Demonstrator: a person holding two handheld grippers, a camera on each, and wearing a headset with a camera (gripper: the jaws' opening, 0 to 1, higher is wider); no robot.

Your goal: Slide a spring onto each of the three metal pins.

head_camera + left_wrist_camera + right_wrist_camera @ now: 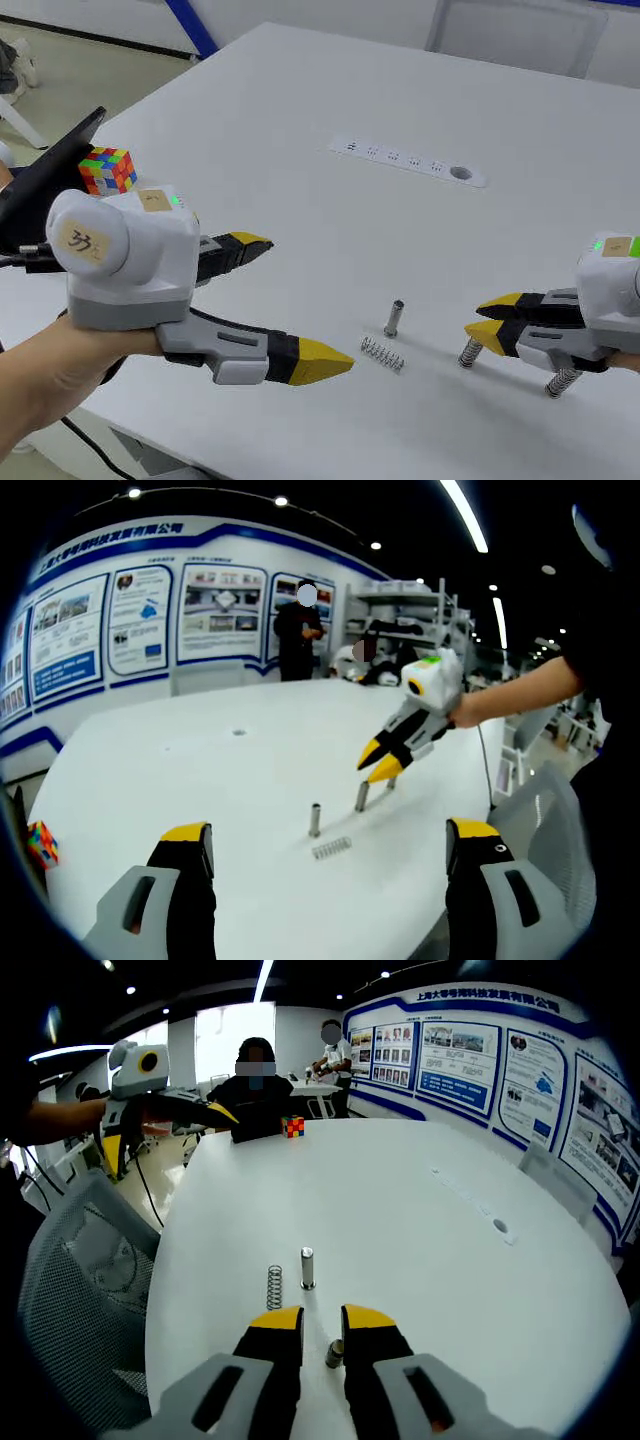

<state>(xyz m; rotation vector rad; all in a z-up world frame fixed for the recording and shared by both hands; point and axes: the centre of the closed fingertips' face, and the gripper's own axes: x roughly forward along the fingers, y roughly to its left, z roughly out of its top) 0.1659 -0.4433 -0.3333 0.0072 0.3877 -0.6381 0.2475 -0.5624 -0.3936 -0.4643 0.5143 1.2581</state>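
While our left gripper holds its jaws wide apart and our right gripper narrowly parted, both empty, the loose spring lies just beside the bare pin; light and springy, we judge, best pinched gently mid-coil.

Three metal pins stand on the white surface: one bare pin and two carrying a spring each, the nearer sprung pin and the farther sprung pin. One loose spring lies flat, making three springs. Two tongs are over it, the left tongs and the right tongs. One colour cube, one socket strip. Two people beyond the far edge: a dark-clad person and a second person.
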